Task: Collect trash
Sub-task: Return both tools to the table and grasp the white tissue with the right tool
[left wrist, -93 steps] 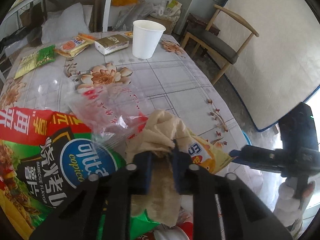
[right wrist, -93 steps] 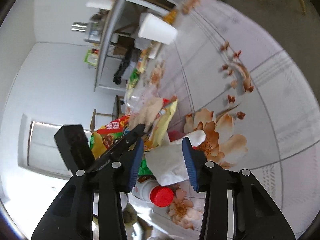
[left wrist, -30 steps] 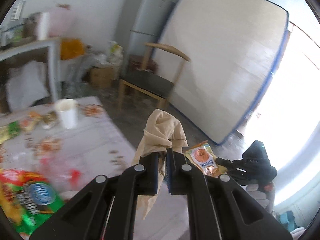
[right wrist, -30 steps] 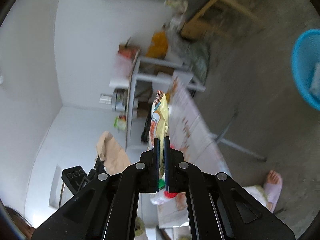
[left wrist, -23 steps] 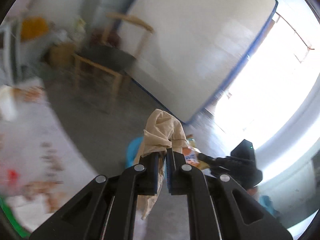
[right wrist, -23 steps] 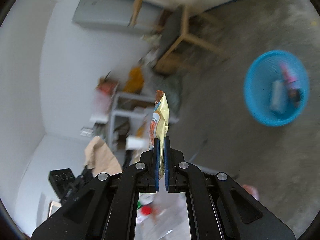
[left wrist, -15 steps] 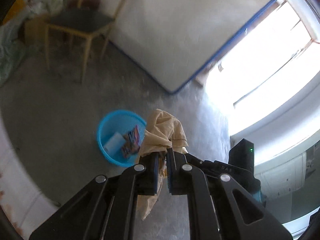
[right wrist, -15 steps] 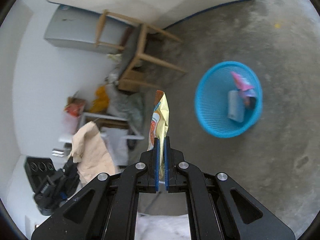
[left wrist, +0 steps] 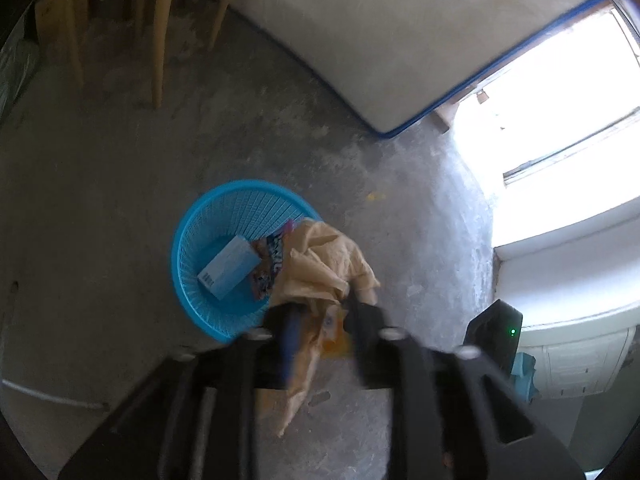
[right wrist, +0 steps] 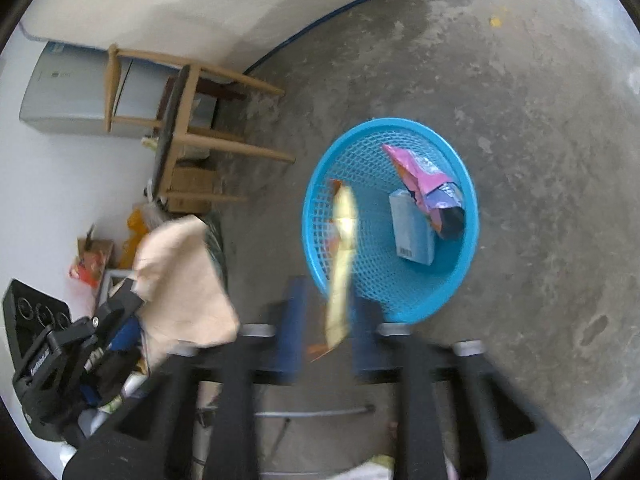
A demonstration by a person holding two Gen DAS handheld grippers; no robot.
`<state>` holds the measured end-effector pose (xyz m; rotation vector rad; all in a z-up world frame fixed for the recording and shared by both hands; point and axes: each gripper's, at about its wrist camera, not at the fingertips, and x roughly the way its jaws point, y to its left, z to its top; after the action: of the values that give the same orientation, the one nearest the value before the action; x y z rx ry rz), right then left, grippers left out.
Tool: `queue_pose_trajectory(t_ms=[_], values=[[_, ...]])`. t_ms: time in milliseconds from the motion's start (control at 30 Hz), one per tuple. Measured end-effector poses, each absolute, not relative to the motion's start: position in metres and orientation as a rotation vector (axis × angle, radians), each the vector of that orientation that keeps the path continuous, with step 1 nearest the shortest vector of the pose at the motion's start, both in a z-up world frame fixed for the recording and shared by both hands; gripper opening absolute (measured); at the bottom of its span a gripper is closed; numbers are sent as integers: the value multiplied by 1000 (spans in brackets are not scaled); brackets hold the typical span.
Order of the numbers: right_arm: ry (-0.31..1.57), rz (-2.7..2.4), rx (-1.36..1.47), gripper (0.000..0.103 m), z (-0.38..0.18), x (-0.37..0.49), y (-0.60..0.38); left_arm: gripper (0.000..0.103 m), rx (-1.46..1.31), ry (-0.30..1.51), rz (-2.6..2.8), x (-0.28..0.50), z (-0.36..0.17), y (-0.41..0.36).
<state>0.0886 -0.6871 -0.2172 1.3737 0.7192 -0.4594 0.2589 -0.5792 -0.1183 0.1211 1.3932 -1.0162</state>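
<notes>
Motion blur smears both wide-open grippers, the left gripper (left wrist: 320, 316) with a crumpled beige paper napkin (left wrist: 320, 264) between its spread fingers and the right gripper (right wrist: 326, 320) loosing a yellow snack wrapper (right wrist: 342, 256), above the round blue mesh basket (right wrist: 472, 216) holding a pale blue carton (right wrist: 412, 228) beside a wooden chair (right wrist: 176, 120).

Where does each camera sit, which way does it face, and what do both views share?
Left wrist: on the left hand-held gripper, facing down at the floor; its open fingers, the tan cloth and the other gripper's body show.
Right wrist: on the right hand-held gripper, facing down; its open fingers, a yellow wrapper between them, and the left gripper show.
Shared: the blue basket, the wooden chair, and the cloth.
</notes>
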Motion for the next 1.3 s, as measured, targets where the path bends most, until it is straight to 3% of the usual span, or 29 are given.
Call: queue_pose_trajectory(t_ms=[100, 300, 533, 700, 833, 1300], values=[[708, -501, 1400, 54, -230, 85, -693, 49, 125, 1395, -975, 265, -131, -583], [666, -526, 1399, 54, -222, 62, -691, 49, 66, 1365, -1009, 263, -112, -573], [616, -497, 1315, 54, -178, 33, -679, 49, 67, 1180, -1120, 240, -27, -528], [600, -394, 1216, 59, -135, 19, -652, 49, 108, 966, -1140, 200, 44, -445], [637, -258, 1116, 62, -106, 22, -616, 51, 74, 868, -1085, 169, 67, -355], [872, 308, 756, 69, -34, 138, -434, 53, -11, 692, -596, 87, 32, -103]])
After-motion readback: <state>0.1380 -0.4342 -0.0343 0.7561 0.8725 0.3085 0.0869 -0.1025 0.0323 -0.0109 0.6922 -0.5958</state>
